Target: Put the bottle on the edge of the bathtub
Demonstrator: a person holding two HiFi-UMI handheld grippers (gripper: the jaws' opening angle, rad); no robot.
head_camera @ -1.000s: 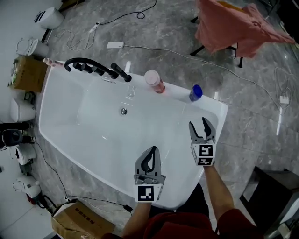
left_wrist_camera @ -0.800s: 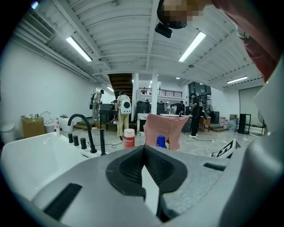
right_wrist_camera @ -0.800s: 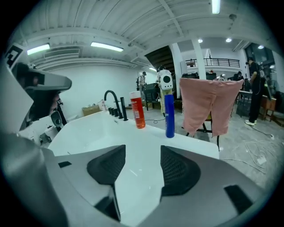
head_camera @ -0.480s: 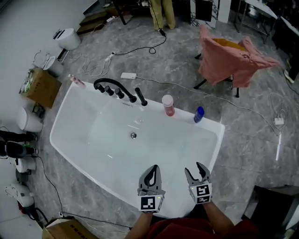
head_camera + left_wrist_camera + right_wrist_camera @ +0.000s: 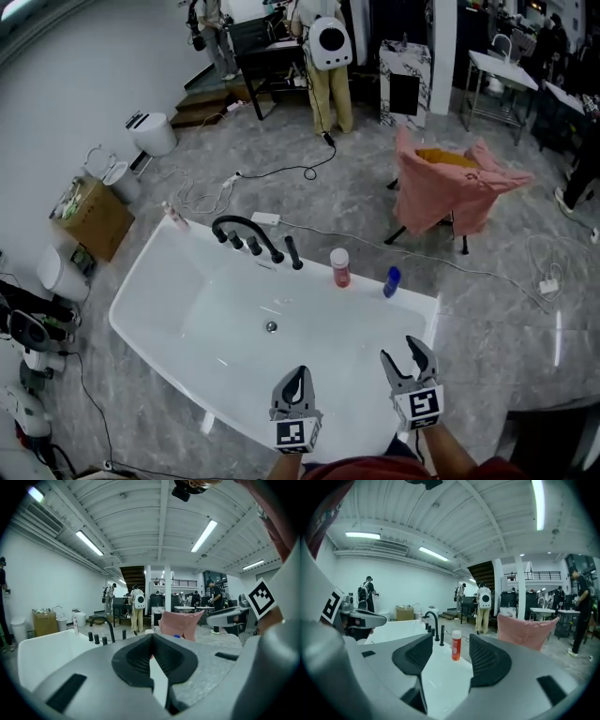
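A red bottle (image 5: 339, 267) with a white cap stands upright on the far rim of the white bathtub (image 5: 314, 271). A small blue bottle (image 5: 391, 280) stands to its right on the same rim. My left gripper (image 5: 296, 382) hovers over the near rim, shut and holding nothing. My right gripper (image 5: 411, 356) is beside it, open and empty. In the right gripper view the red bottle (image 5: 456, 645) shows far off between the open jaws of my right gripper (image 5: 450, 651). In the left gripper view the jaws of my left gripper (image 5: 151, 639) are pressed together, hiding most of the red bottle.
A black faucet (image 5: 248, 234) with handles sits on the far rim, and a slim pink bottle (image 5: 174, 216) at its left corner. A pink cloth over a chair (image 5: 450, 192), a cardboard box (image 5: 94, 216), floor cables and people stand beyond the tub.
The head view has lifted and pulled back, showing more of the room. Both grippers drew back to the near rim; the right one moved away from the blue bottle.
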